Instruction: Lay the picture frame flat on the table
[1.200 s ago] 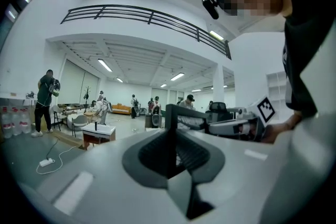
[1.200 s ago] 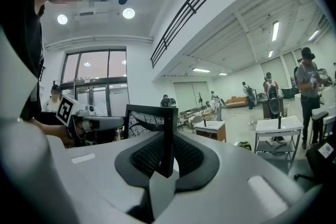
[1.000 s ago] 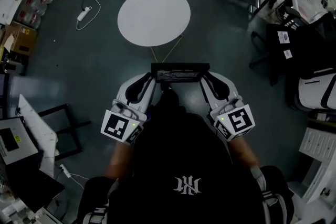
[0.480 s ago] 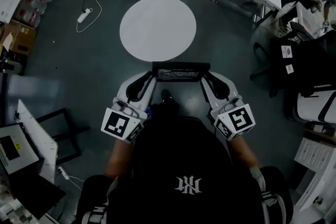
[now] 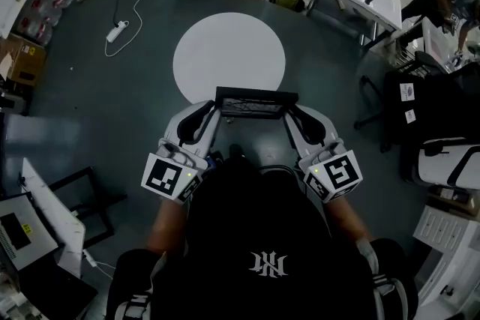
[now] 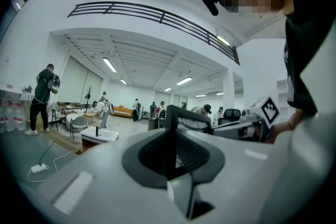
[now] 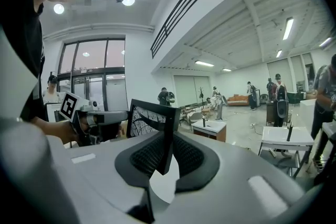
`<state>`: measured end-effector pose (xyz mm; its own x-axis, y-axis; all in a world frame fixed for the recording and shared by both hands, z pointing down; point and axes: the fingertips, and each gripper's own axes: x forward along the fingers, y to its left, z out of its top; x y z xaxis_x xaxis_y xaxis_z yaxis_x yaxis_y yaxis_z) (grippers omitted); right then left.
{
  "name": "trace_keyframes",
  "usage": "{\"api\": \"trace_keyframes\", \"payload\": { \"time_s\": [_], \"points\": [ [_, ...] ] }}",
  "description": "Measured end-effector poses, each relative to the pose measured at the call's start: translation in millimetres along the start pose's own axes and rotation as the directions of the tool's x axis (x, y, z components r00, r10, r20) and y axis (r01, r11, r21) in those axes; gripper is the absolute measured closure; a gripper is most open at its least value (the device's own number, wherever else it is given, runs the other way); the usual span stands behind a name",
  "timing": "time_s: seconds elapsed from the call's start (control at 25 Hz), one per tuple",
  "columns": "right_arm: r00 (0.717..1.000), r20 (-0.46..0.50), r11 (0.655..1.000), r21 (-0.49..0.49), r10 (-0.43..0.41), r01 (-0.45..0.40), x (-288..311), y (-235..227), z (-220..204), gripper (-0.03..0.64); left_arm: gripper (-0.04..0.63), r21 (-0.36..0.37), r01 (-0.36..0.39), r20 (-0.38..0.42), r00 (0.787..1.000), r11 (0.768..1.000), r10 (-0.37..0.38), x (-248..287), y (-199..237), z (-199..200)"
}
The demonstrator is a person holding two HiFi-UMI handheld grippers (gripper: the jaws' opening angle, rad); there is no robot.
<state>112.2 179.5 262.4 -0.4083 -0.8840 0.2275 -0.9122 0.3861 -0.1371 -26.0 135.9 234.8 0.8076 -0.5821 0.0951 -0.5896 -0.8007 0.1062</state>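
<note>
1. Picture frame (image 5: 257, 103), black-edged, is held off the floor in front of the person, roughly upright, with its top edge facing the head camera.
2. Left gripper (image 5: 219, 113) is clamped on the frame's left end; in the left gripper view the dark frame edge sits pinched between its jaws.
3. Right gripper (image 5: 293, 113) is clamped on the right end in the same way, and a branching pattern shows on the frame's face.
4. Round white table (image 5: 229, 55) lies just beyond; from above, the frame meets its near rim.
</note>
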Motion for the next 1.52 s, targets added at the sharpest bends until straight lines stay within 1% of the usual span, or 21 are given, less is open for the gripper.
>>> {"api": "trace_keyframes", "payload": {
  "time_s": [0.24,0.32,0.48,0.64,0.76,0.88,1.08,1.2,1.36,1.44,1.52],
  "points": [
    [1.000,0.009,1.000,-0.007,0.011,-0.011,47.2,-1.4,7.5,0.577,0.554,0.018,-0.010,-0.015,1.000,1.000,0.010,9.4,47.4,-1.0],
    [1.000,0.007,1.000,-0.016,0.010,-0.010,56.1,-8.3,11.2,0.577,0.554,0.005,-0.008,-0.015,1.000,1.000,0.008,15.3,53.5,-3.1],
    [1.000,0.016,1.000,-0.024,-0.001,0.001,72.7,-28.2,17.0,0.569,0.554,-0.023,0.004,0.031,1.000,1.000,-0.003,37.3,58.9,-2.2],
    [1.000,0.009,1.000,-0.011,0.028,-0.028,92.7,-49.9,15.1,0.565,0.554,-0.026,-0.020,-0.008,1.000,0.999,0.020,58.8,71.9,-12.9],
    [0.998,-0.009,0.998,-0.007,0.069,-0.069,110.4,-70.3,12.4,0.569,0.554,-0.037,-0.058,-0.024,0.998,0.998,0.057,80.2,81.4,-14.2],
    [0.993,-0.025,0.993,-0.010,0.118,-0.118,134.8,-90.2,15.5,0.571,0.554,-0.045,-0.115,-0.013,0.993,0.992,0.115,102.1,97.2,-9.1],
    [0.981,-0.020,0.981,-0.011,0.193,-0.194,173.8,-130.2,31.1,0.577,0.554,-0.036,-0.200,0.000,0.980,0.979,0.200,141.5,120.6,-3.5],
    [0.972,-0.023,0.972,-0.016,0.233,-0.234,195.0,-153.7,39.4,0.581,0.554,-0.046,-0.242,-0.025,0.970,0.969,0.241,163.1,128.1,-3.4],
    [0.957,-0.029,0.957,-0.016,0.290,-0.290,220.6,-176.5,50.0,0.581,0.554,-0.040,-0.303,-0.026,0.953,0.952,0.302,185.1,138.1,4.4],
    [0.944,-0.034,0.945,-0.013,0.327,-0.328,232.1,-185.6,51.8,0.581,0.554,-0.044,-0.339,-0.042,0.941,0.940,0.337,193.9,141.8,5.2],
    [0.931,-0.039,0.932,-0.007,0.362,-0.363,241.2,-195.8,52.6,0.581,0.554,-0.034,-0.372,-0.041,0.928,0.927,0.371,203.6,144.0,7.2]
  ]
}}
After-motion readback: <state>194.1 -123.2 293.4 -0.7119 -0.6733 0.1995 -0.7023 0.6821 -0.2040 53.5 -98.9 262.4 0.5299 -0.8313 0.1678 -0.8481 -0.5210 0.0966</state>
